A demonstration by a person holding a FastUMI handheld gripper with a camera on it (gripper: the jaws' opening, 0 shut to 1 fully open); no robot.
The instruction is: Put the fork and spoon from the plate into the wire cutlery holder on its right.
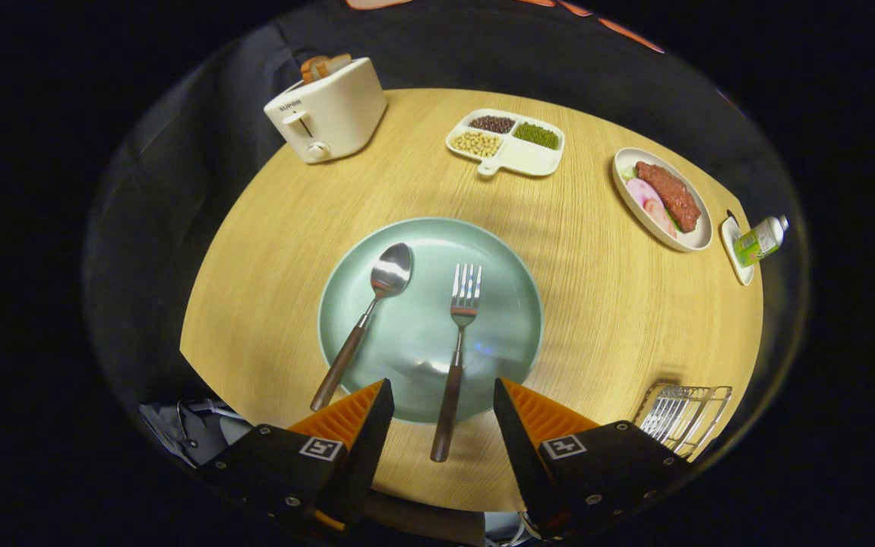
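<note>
Gripper (442, 391): fingers spread wide, holding nothing, poised above the near rim of the plate; the fork's handle lies in the gap between them.
Plate (513, 319): round, pale green, mid-table, just ahead of the fingers.
Fork (456, 357): steel head, dark brown handle, lying on the plate's right half, tines pointing away, handle end overhanging the near rim onto the table.
Spoon (365, 323): same make, on the plate's left half, bowl up, handle slanting out over the rim towards the left finger.
Wire cutlery holder (682, 416): right of the plate, near the table edge, beside the right finger.
Table (604, 304): light wood grain.
Far side: white toaster (327, 110) with bread in its slot; three-part dish (506, 143) of beans; oval plate (661, 199) with meat and slices; small bottle (760, 239) lying over a small dish.
</note>
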